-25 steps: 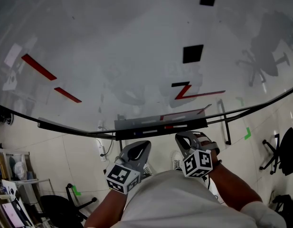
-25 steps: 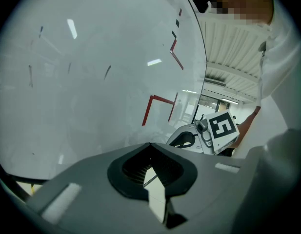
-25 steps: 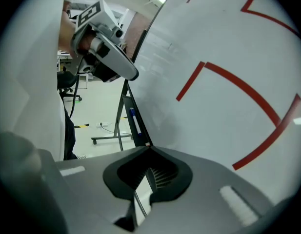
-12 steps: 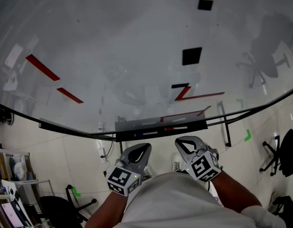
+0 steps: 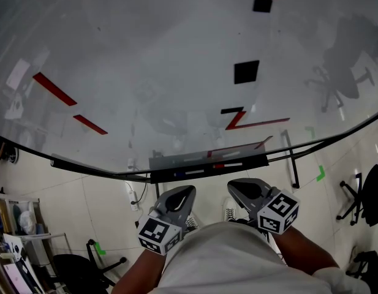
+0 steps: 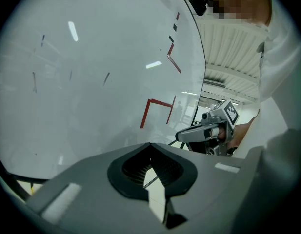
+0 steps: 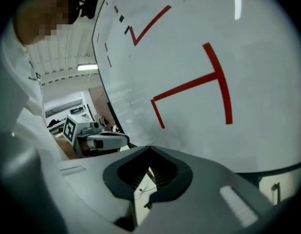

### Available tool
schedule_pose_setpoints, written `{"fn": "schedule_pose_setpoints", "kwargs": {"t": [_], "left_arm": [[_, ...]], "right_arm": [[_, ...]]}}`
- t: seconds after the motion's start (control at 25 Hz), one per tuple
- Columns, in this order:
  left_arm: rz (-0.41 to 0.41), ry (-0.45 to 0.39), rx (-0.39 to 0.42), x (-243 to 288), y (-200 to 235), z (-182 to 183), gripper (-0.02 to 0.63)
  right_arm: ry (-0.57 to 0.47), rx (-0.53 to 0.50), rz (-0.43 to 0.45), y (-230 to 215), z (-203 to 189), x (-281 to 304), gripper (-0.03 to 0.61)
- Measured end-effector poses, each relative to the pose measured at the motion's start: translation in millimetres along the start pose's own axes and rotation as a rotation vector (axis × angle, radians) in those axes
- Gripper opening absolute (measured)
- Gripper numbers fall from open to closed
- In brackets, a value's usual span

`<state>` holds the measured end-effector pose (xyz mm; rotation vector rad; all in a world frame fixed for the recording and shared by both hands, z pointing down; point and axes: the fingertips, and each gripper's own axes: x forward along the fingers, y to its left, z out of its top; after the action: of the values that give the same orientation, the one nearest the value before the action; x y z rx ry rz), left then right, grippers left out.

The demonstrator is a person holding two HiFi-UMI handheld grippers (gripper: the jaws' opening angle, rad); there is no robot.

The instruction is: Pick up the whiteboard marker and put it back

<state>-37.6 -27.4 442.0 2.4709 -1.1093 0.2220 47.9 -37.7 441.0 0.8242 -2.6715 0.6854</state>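
The whiteboard point(image 5: 176, 72) carries red lines and black squares. Along its lower edge runs the marker tray point(image 5: 164, 162). A marker with a red part point(image 5: 219, 165) and one with a blue part point(image 5: 178, 173) lie in the tray. My left gripper point(image 5: 187, 188) hangs below the tray, close to the person's body, shut and holding nothing. My right gripper point(image 5: 233, 184) is beside it, also shut and holding nothing. The left gripper view shows its own jaws point(image 6: 150, 144) touching and the right gripper point(image 6: 182, 136) off to the side. In the right gripper view its jaws point(image 7: 150, 147) meet, with the left gripper point(image 7: 125, 138) beyond.
The board stands on a black frame with a leg point(image 5: 291, 158) on the tiled floor. Office chairs stand at the right point(image 5: 366, 195) and the lower left point(image 5: 72, 265). A cluttered shelf point(image 5: 11, 225) is at the far left. Green tape point(image 5: 320, 173) marks the floor.
My right gripper has drifted slightly right and turned, so its marker cube now faces further right. The left gripper has barely moved.
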Motion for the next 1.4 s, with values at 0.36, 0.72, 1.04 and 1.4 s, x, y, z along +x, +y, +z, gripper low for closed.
{"fn": "schedule_pose_setpoints", "kwargs": {"t": [0.36, 0.72, 1.04, 1.4], "left_arm": [[-0.031, 0.002, 0.007, -0.4, -3.6, -0.1, 0.017], [-0.151, 0.032, 0.037, -20.5, -13.1, -9.8, 0.017], [-0.222, 0.058, 0.065, -35.3, -27.0, -24.3, 0.017], [-0.07, 0.018, 0.006, -44.8, -54.7, -38.9, 0.017]], "right_arm": [[0.013, -0.028, -0.028, 5.2, -6.8, 2.5, 0.002], [-0.009, -0.014, -0.139, 28.8, -14.3, -9.8, 0.002], [-0.031, 0.002, -0.19, 59.0, -34.8, -21.3, 0.002], [-0.007, -0.047, -0.081, 64.6, -48.2, -52.8, 0.002]]}}
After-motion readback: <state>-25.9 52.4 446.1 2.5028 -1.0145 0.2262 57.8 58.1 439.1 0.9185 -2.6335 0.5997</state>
